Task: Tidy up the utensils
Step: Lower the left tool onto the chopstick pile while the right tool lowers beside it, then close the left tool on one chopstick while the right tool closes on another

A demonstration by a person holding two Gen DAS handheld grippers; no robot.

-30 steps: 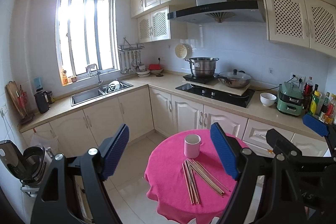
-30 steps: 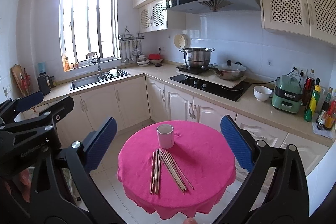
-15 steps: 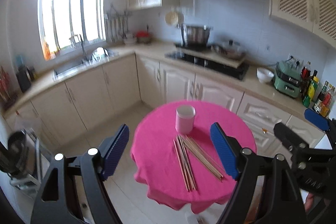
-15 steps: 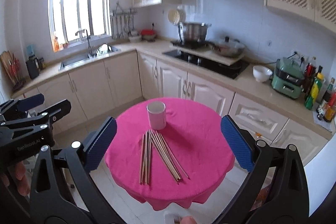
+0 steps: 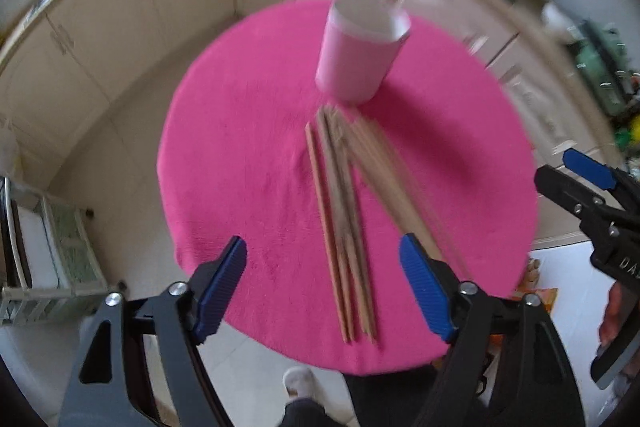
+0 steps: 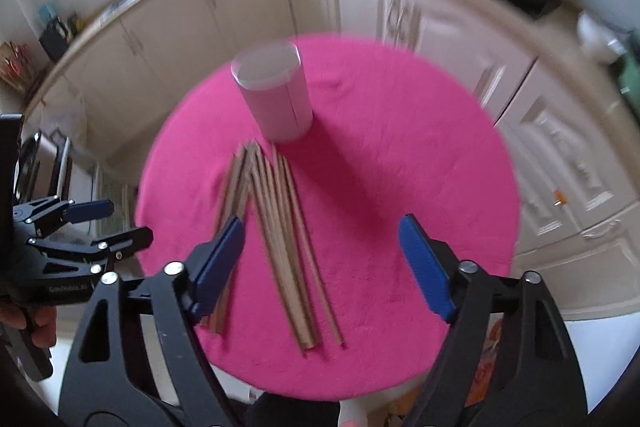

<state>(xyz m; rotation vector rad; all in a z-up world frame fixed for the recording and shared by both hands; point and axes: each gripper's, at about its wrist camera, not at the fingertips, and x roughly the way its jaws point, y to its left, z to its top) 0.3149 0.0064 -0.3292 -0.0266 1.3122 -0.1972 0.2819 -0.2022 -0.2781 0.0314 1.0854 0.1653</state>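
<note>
Hovering over round pink-clothed bench (image 5: 240, 155): left tool (image 5: 322, 283) and right tool (image 6: 320, 263), jaws spread but just closing, nothing gripped; wooden chopsticks (image 5: 340, 211) lie beside upright pink cup (image 5: 358, 55)

Both hand-held grippers (image 5: 322, 285) (image 6: 320, 265) open, narrowing

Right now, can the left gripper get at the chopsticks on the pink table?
Probably yes: the left gripper hangs above the chopsticks, jaws open though just narrowing, nothing between; the cup stands clear beyond.
</note>
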